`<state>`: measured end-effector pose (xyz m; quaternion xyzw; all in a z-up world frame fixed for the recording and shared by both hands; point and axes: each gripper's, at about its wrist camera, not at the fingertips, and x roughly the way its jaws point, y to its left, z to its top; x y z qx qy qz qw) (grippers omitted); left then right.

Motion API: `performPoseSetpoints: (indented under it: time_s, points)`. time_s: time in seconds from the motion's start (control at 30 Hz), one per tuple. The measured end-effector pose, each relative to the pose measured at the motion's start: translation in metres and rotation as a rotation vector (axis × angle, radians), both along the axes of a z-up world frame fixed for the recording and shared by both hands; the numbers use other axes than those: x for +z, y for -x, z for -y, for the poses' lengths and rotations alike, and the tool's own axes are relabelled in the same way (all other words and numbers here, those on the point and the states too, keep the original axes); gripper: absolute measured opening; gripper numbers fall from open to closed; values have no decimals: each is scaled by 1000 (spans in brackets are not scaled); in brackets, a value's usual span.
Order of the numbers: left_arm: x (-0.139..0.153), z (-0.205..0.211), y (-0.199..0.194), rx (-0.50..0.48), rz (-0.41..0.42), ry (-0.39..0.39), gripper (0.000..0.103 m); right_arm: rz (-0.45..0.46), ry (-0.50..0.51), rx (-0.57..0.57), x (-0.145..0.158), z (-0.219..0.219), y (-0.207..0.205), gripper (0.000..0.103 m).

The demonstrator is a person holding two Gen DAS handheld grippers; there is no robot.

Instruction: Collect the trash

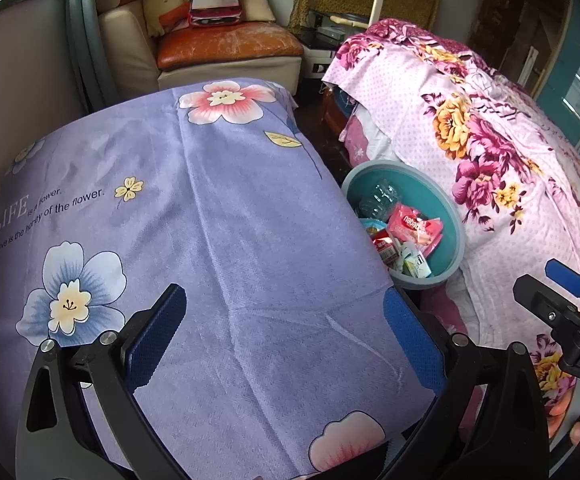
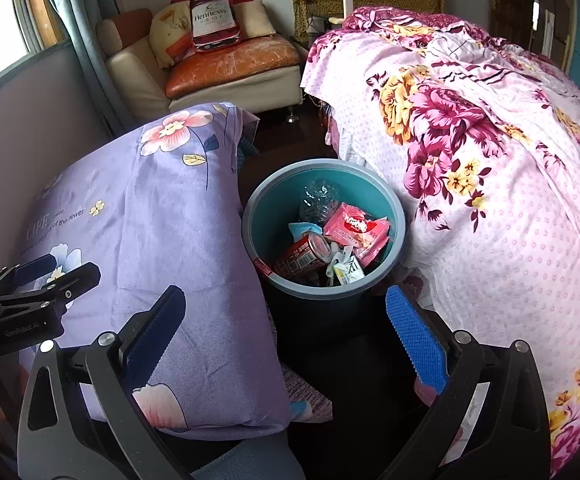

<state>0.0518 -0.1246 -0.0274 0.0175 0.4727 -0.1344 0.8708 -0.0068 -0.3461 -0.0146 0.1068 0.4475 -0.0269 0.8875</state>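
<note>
A teal trash bin [image 2: 396,216] stands on the floor between a purple-covered surface and a bed; it also shows in the left wrist view [image 1: 456,240]. Inside lie a pink wrapper [image 2: 356,228], a red can [image 2: 302,256], a clear plastic bottle [image 2: 320,200] and small white-green packets [image 2: 348,268]. My right gripper [image 2: 285,332] is open and empty, above and just in front of the bin. My left gripper [image 1: 285,332] is open and empty over the purple cloth [image 1: 209,220], left of the bin.
A bed with a pink floral cover [image 2: 490,160] is right of the bin. A cream armchair [image 2: 217,68] with cushions and a Hennessy bag [image 2: 211,16] stands at the back. A curtain and window [image 2: 29,20] are at the left.
</note>
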Motion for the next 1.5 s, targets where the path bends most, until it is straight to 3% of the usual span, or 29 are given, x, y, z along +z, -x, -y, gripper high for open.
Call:
performPoseSetpoints:
  time_s: [0.63,1.5]
  points:
    - [-7,9,-3,-21,58,-40,99,-28,-6,-2,-13,3,-13,96]
    - [-22,-1,-13,-11,48,-59,99,-55,-2,-13,-28,7,-20,96]
